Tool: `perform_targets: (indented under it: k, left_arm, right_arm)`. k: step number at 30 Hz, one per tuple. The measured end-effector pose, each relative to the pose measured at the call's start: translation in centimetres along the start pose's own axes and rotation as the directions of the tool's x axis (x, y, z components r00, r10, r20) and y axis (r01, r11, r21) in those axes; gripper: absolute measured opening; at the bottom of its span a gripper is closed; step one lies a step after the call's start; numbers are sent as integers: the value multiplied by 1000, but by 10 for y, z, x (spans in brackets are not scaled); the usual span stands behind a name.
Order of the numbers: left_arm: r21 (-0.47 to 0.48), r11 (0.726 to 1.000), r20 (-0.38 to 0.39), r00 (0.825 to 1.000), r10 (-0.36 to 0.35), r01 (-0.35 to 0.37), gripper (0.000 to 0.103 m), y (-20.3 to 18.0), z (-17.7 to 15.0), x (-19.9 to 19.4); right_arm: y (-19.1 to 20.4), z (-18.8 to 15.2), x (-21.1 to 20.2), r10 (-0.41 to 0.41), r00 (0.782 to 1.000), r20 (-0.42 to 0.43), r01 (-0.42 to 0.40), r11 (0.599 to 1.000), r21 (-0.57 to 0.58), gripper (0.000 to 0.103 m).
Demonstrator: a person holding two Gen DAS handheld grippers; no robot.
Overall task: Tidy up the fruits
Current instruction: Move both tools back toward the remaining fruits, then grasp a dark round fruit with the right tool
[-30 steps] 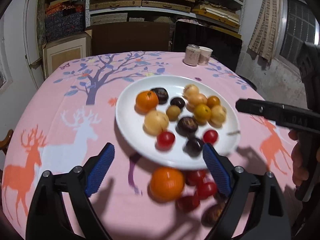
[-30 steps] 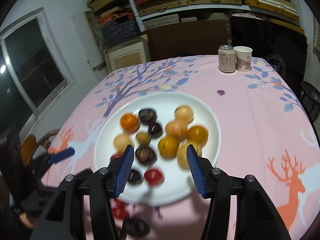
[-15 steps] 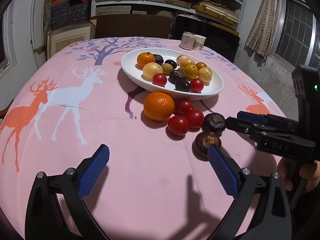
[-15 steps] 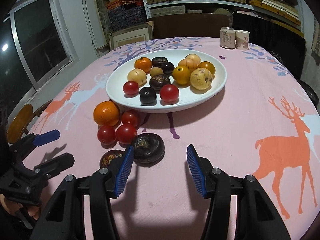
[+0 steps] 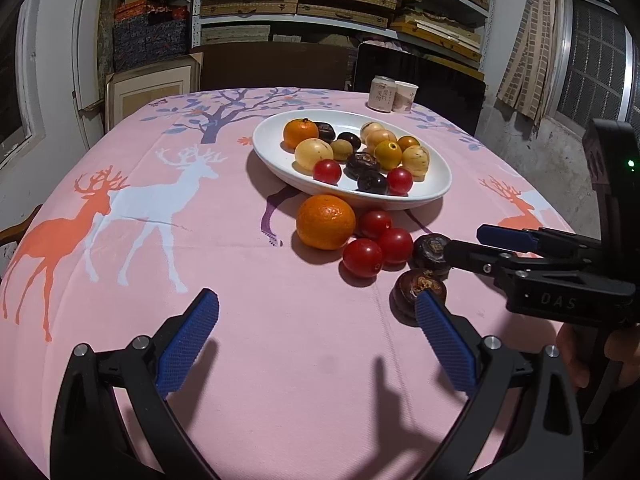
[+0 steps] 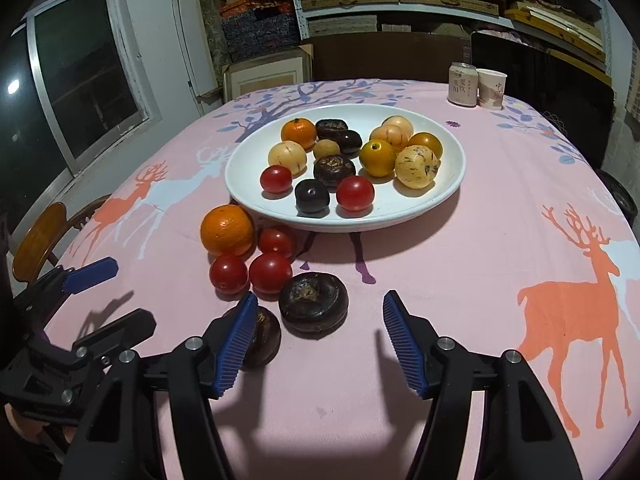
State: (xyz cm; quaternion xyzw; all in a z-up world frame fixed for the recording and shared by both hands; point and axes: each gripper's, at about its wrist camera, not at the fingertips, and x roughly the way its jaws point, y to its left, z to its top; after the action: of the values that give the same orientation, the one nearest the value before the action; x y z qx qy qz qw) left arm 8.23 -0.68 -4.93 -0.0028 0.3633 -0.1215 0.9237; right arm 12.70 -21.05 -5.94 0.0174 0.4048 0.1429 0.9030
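- Right gripper (image 6: 318, 334): jaws spread wide, empty, low over the pink tablecloth (image 6: 480, 280) — one dark brown fruit (image 6: 313, 303) just ahead between the fingers, a second (image 6: 262, 336) behind its left finger.
- Left gripper (image 5: 316, 336): released, holding nothing.
- Orange (image 6: 227, 230) and three cherry tomatoes (image 6: 270, 273) lie just beside the white plate (image 6: 440, 200) of mixed fruit.
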Motion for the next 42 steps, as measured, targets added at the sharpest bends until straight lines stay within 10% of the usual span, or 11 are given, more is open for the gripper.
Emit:
perform_targets:
  k: [11, 17, 38, 40, 42]
  left_arm:
    - [-22, 1000, 9, 1000, -14, 14, 97, 3, 1, -1]
    - [-34, 999, 14, 1000, -21, 21, 97, 6, 0, -1]
    - [193, 980, -147, 986, 81, -52, 96, -87, 10, 47]
    - [191, 981, -165, 983, 79, -47, 87, -91, 8, 51]
    - [175, 984, -194, 979, 64, -29, 55, -92, 6, 56]
  right_arm:
    - [11, 12, 39, -3, 992, -123, 2, 1000, -4, 65]
    - [13, 7, 31, -56, 993, -99, 53, 998, -30, 42]
    - [-82, -39, -33, 92, 993, 75, -108, 965, 239, 42]
    - [-80, -40, -32, 106, 991, 79, -121, 967, 224, 42]
    - [-80, -40, -31, 115, 991, 72, -128, 966, 225, 42]
